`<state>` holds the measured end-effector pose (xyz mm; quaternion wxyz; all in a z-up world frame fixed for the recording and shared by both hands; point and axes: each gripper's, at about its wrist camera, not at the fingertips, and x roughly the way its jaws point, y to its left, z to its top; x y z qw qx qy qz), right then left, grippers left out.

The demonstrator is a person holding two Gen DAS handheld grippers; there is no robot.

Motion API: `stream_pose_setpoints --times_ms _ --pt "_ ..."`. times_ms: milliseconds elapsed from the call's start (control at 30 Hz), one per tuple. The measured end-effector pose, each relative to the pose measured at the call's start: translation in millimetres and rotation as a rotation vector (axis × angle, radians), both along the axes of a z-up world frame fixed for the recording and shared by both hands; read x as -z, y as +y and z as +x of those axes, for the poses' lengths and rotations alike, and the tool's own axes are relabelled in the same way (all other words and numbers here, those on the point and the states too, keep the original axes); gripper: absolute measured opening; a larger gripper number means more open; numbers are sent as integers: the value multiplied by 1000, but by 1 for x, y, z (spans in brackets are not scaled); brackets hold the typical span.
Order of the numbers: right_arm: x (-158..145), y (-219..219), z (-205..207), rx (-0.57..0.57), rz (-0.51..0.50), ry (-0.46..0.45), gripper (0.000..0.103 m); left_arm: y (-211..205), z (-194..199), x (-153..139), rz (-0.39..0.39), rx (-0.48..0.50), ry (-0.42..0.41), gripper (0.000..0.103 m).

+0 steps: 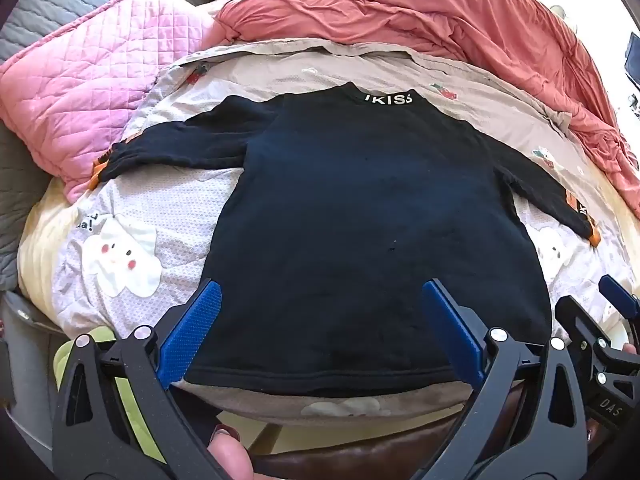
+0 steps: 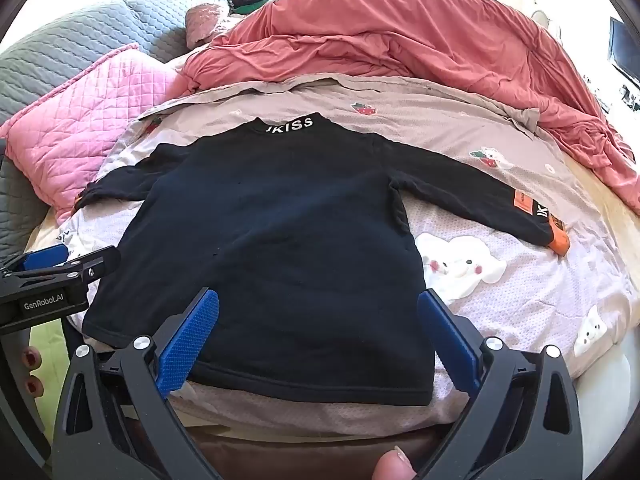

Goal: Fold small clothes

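A small black long-sleeved top lies flat on the bed, collar with white letters at the far end, both sleeves spread out, hem toward me; it also shows in the right wrist view. Its cuffs are orange. My left gripper is open and empty, held above the hem near the left corner. My right gripper is open and empty above the hem's right part. The right gripper shows at the right edge of the left wrist view, the left gripper at the left edge of the right wrist view.
The top rests on a pinkish-beige bedsheet with cartoon prints. A crumpled coral duvet lies behind it. A pink quilted pillow sits at the left, a grey quilt beyond. The bed's front edge is just below the hem.
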<state>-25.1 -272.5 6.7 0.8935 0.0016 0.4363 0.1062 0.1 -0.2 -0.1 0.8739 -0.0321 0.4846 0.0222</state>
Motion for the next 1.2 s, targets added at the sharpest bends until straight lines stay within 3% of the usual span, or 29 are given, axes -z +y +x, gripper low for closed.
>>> stream_pose_setpoints --times_ms 1200 --pt "-4 0 -2 4 -14 -24 99 3 0 -2 10 -7 3 94"
